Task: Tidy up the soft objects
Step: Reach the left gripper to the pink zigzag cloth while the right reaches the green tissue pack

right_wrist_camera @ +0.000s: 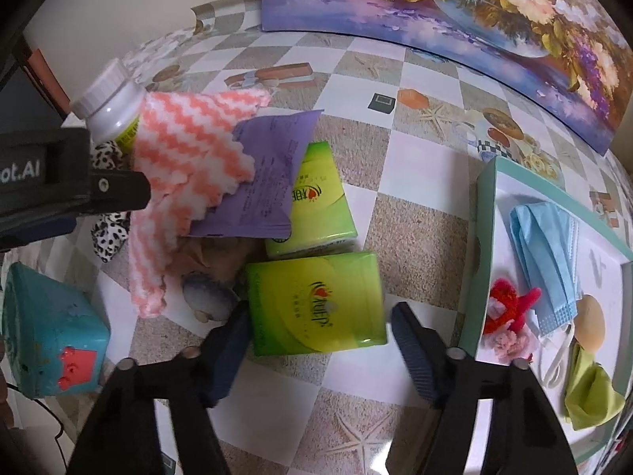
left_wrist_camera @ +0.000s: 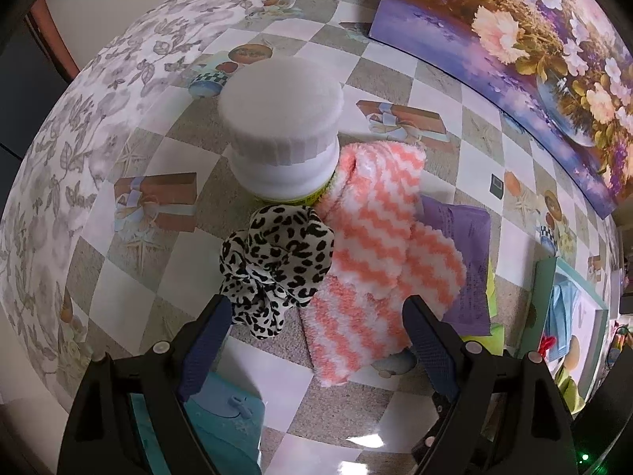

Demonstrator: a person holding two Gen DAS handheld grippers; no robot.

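Observation:
A pink-and-white zigzag cloth (left_wrist_camera: pixel 379 245) lies on the checkered table beside a black-and-white leopard scrunchie (left_wrist_camera: pixel 277 265). My left gripper (left_wrist_camera: pixel 316 316) is open just above both, its fingers either side of them. In the right wrist view the cloth (right_wrist_camera: pixel 186 158) lies partly under a purple packet (right_wrist_camera: pixel 269 174). My right gripper (right_wrist_camera: pixel 316 316) is open around a green tissue pack (right_wrist_camera: pixel 316 301); a second green pack (right_wrist_camera: pixel 316 198) lies behind it. A white tray (right_wrist_camera: pixel 486 206) at the right holds a blue face mask (right_wrist_camera: pixel 550 245), a red yarn piece (right_wrist_camera: pixel 510 304) and a green cloth (right_wrist_camera: pixel 589 392).
A white-capped bottle (left_wrist_camera: pixel 285 126) stands behind the scrunchie. A teal box (right_wrist_camera: pixel 51 336) sits at the near left. A flower painting (right_wrist_camera: pixel 474 12) leans along the back of the table. A round beige object (right_wrist_camera: pixel 589 324) lies in the tray.

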